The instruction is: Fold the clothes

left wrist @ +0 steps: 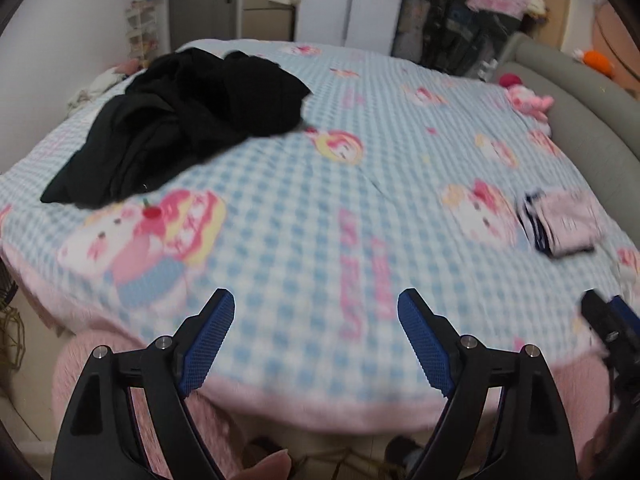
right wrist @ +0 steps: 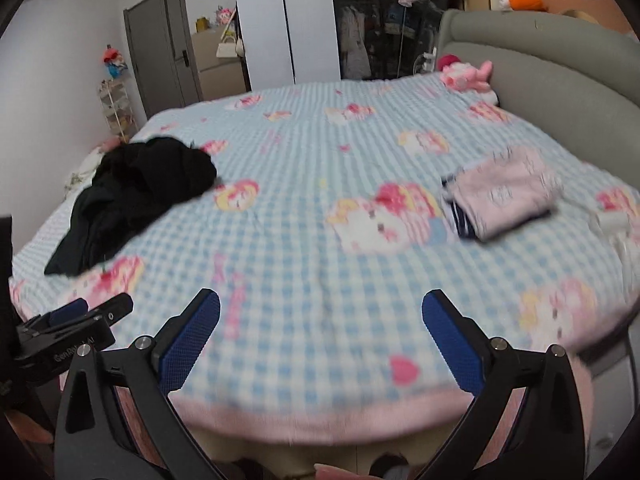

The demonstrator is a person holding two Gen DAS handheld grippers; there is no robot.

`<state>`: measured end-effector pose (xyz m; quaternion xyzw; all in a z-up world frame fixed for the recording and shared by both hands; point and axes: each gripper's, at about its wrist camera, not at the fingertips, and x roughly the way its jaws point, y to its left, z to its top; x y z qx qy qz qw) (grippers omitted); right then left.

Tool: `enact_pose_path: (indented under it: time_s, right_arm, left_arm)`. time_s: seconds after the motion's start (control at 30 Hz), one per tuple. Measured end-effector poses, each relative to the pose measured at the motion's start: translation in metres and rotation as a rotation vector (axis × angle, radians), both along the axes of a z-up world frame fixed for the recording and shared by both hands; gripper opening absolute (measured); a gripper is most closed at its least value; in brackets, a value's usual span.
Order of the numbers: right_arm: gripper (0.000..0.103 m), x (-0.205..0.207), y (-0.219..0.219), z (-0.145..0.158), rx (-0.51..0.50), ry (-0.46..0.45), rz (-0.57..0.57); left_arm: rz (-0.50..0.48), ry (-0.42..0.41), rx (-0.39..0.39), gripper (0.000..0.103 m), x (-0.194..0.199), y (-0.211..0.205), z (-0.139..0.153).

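A heap of unfolded black clothes (left wrist: 176,120) lies on the far left of the bed; it also shows in the right wrist view (right wrist: 140,192). A folded stack, pink garment over a navy striped one (right wrist: 500,194), sits on the right side; it also shows in the left wrist view (left wrist: 560,224). My left gripper (left wrist: 316,300) is open and empty over the bed's near edge. My right gripper (right wrist: 320,302) is open and empty, beside the left one. Each shows at the edge of the other's view: the right gripper (left wrist: 608,320), the left gripper (right wrist: 80,316).
The bed carries a blue checked cartoon blanket (left wrist: 320,200) with a pink border. A grey headboard (right wrist: 540,72) curves along the right. A pink plush toy (right wrist: 466,74) lies by it. Wardrobe, door and shelf stand beyond the bed.
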<state>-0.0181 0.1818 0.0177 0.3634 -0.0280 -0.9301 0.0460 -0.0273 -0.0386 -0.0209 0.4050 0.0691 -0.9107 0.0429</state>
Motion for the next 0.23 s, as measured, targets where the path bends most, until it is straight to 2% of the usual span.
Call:
enact_pose_path:
  time_s: [0.1, 0.23]
  right_arm:
    - [0.102, 0.022, -0.003, -0.022, 0.03, -0.028, 0.003]
    - [0.102, 0.025, -0.001, -0.035, 0.004, -0.063, 0.023]
  left_arm:
    - [-0.012, 0.027, -0.014, 0.086, 0.015, 0.008, -0.005]
    - [-0.021, 0.014, 0.05, 0.086, 0.023, 0.014, -0.011]
